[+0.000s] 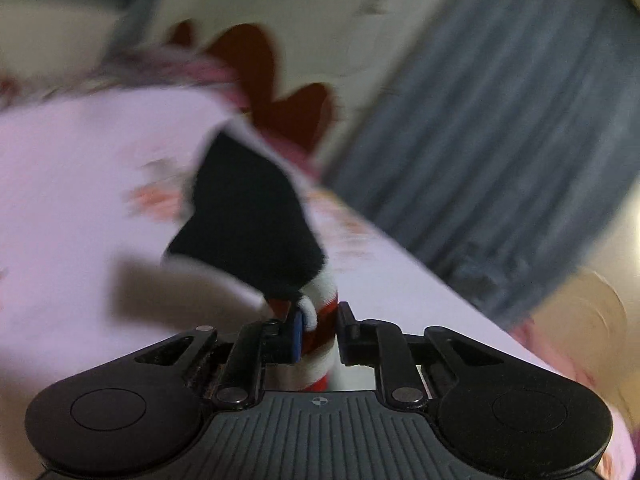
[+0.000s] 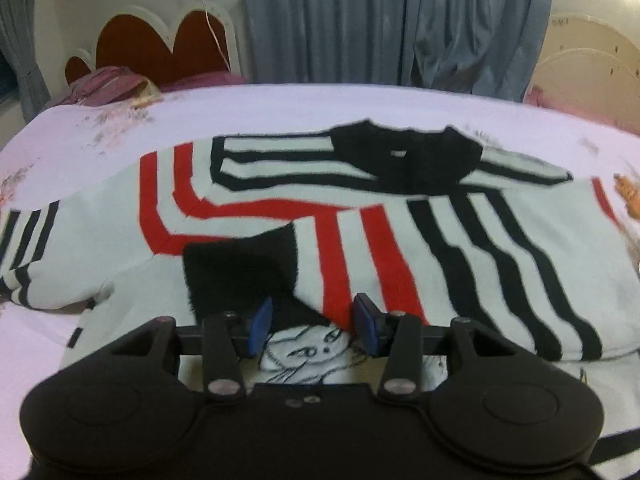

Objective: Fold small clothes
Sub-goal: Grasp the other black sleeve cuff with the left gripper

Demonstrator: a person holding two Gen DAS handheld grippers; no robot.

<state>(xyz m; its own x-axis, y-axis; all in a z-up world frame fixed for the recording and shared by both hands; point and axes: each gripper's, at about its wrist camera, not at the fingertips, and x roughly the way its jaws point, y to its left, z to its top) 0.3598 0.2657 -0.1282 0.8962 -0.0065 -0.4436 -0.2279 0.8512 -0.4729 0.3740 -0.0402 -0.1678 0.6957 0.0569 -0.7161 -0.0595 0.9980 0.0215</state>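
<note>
A white knitted sweater (image 2: 360, 240) with red and black stripes and a black collar lies spread on the pink bed sheet (image 2: 280, 108). My right gripper (image 2: 314, 316) hovers low over its near edge with the blue pads apart. A black patch and a white cartoon-print cloth (image 2: 312, 352) show between them, and neither pad presses on them. The left wrist view is blurred. There my left gripper (image 1: 320, 320) is shut on a bunched red-and-white striped part of the sweater (image 1: 248, 216), and the black end stands up in front of it.
A red heart-shaped headboard (image 2: 160, 44) and grey curtains (image 2: 360, 20) stand behind the bed. A crumpled purple cloth (image 2: 108, 84) lies at the far left corner. A cream headboard (image 2: 592, 60) is at the right. Bare sheet (image 1: 80, 160) stretches to the left of the held piece.
</note>
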